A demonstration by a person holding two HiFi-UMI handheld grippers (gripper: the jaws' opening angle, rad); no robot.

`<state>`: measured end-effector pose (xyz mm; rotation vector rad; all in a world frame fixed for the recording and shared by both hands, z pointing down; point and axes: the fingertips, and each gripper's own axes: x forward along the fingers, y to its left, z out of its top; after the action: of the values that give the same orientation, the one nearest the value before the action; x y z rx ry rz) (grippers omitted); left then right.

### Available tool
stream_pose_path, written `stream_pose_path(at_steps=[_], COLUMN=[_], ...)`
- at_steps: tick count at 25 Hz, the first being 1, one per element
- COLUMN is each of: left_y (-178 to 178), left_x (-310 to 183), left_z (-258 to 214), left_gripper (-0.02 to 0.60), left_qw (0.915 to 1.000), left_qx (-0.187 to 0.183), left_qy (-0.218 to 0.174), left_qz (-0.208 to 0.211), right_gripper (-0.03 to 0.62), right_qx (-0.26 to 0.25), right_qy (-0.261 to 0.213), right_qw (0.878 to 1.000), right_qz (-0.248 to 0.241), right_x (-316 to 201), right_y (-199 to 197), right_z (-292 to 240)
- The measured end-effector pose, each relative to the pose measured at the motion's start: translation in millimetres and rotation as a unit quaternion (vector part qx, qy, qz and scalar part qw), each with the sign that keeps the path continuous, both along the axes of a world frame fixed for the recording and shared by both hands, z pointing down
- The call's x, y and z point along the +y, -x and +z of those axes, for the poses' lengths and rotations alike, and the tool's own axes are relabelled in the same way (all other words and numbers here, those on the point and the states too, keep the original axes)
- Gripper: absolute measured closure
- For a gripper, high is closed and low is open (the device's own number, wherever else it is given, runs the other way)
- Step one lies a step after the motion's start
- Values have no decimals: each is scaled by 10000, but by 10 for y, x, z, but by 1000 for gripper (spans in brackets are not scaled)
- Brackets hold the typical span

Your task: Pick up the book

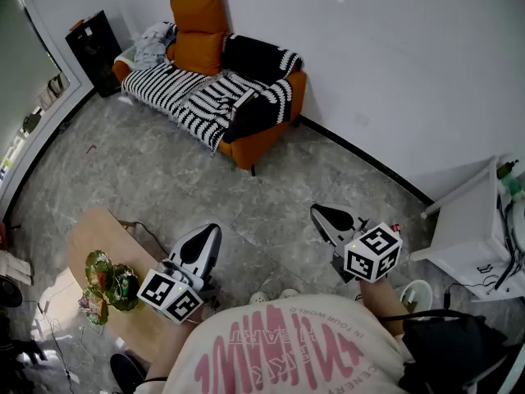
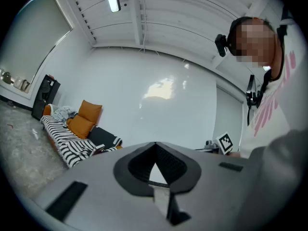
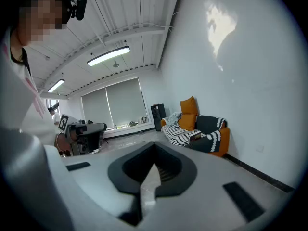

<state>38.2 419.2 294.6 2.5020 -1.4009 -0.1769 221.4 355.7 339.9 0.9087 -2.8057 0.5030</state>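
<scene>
A small book (image 1: 244,98) lies on the striped blanket of the orange sofa (image 1: 271,130) across the room; it also shows as a book (image 2: 97,147) in the left gripper view and as a book (image 3: 195,134) in the right gripper view. My left gripper (image 1: 213,231) hangs in the air low in the head view, jaws together with nothing in them. My right gripper (image 1: 320,213) floats beside it, also shut and empty. Both point toward the sofa and are far from the book. The closed jaw tips of the left gripper (image 2: 155,144) and of the right gripper (image 3: 154,147) hold nothing.
A low wooden table (image 1: 90,236) with green items stands at the lower left. A white side table (image 1: 459,228) with cables is at the right, with a white bowl (image 1: 418,292) on the floor near it. A black cabinet (image 1: 97,49) stands left of the sofa. Grey marble floor lies between me and the sofa.
</scene>
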Motion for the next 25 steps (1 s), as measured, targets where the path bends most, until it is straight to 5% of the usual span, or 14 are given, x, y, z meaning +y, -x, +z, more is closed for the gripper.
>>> stream_pose_path(at_steps=[25], left_y=[132], left_x=[-35], left_z=[58], left_gripper=[575], left_qw=[9998], left_qx=[-65], left_qy=[169], left_qz=[119], right_gripper=[586], right_qx=[-223], right_qy=[32], right_qw=[9995], right_qz=[239], right_x=[-85], right_y=[56], right_z=[-28])
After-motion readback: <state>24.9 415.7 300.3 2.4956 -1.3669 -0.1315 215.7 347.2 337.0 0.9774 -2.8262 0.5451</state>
